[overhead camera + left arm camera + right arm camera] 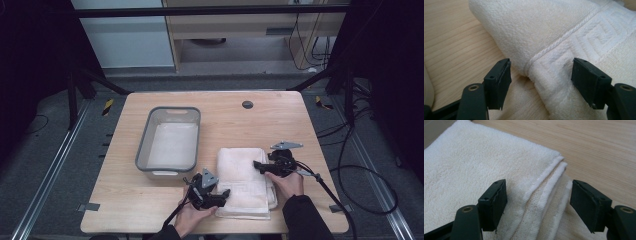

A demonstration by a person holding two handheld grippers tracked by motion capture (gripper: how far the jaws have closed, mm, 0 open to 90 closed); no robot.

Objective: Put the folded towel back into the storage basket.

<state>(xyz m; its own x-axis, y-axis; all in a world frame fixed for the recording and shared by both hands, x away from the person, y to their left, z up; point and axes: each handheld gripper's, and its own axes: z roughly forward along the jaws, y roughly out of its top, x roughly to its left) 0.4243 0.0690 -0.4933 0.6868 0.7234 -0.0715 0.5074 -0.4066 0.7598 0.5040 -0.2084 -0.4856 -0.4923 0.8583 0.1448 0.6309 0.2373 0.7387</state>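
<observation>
On table (pixel 150 200), near front edge: folded towel (pixel 245 170) lying beside basin (pixel 170 137). Left gripper (pixel 541 75) straddling folded edge, jaws spread, not pressing. Right gripper (pixel 537 200) straddling layered edge, likewise gaping.

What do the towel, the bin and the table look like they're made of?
Towel: white cotton terry by the look, looped pile with a woven key-pattern border. Bin: probably translucent grey plastic, smooth. Table: light wood or wood-look laminate, matte, with straight grain lines.
</observation>
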